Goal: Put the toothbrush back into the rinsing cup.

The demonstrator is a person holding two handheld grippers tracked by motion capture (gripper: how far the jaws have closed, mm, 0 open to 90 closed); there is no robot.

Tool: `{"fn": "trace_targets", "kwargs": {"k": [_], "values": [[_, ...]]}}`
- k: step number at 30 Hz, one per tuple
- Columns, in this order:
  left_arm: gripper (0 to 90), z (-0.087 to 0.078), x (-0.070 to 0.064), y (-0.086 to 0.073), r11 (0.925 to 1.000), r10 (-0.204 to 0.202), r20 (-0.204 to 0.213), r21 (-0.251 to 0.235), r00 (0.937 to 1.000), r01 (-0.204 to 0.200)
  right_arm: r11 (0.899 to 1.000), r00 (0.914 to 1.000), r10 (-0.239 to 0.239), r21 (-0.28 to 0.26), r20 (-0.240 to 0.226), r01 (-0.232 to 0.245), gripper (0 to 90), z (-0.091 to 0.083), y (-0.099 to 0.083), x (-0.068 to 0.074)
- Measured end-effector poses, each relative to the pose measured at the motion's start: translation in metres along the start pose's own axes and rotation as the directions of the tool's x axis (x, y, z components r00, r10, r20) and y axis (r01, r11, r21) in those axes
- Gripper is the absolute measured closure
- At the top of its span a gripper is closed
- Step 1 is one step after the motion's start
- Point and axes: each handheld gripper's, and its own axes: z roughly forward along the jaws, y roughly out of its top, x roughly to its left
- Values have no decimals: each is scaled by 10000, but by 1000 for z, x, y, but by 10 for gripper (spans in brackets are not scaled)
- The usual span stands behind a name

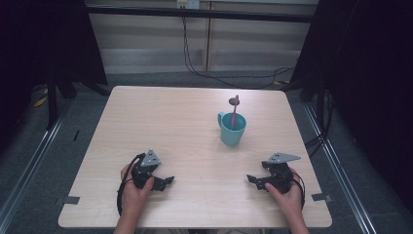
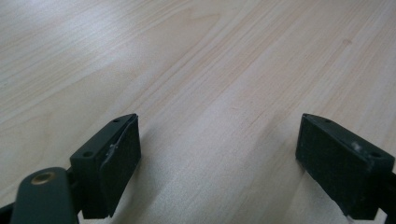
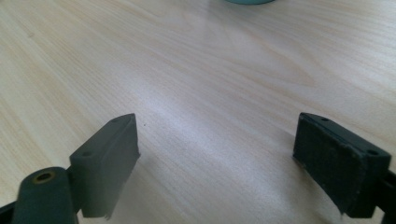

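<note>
Both wide apart — left gripper (image 1: 168, 181), right gripper (image 1: 251, 179), empty

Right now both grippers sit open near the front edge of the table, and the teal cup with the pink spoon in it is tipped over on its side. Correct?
Not quite. The teal cup stands upright, not on its side, with the pink spoon leaning in it; the high view shows this. The rest holds: left gripper and right gripper sit near the front edge of the table, jaws apart.

Both hand-held grippers (image 1: 165, 181) (image 1: 253, 179) low (jaws apart)
</note>
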Motion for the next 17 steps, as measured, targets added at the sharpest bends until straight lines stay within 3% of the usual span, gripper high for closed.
{"fn": "trace_targets", "kwargs": {"k": [4,12,17], "values": [[138,0,0,0,10000,-2,-3,-2,10000,2,9998,9996,167,-75,-233,-169,127,0,0,-3],[138,0,0,0,10000,-4,0,-4,10000,4,9981,9974,-575,244,437,564,124,4,2,5],[138,0,0,0,10000,-4,-1,-3,10000,4,9981,9974,-579,245,426,569,124,4,2,5]]}}
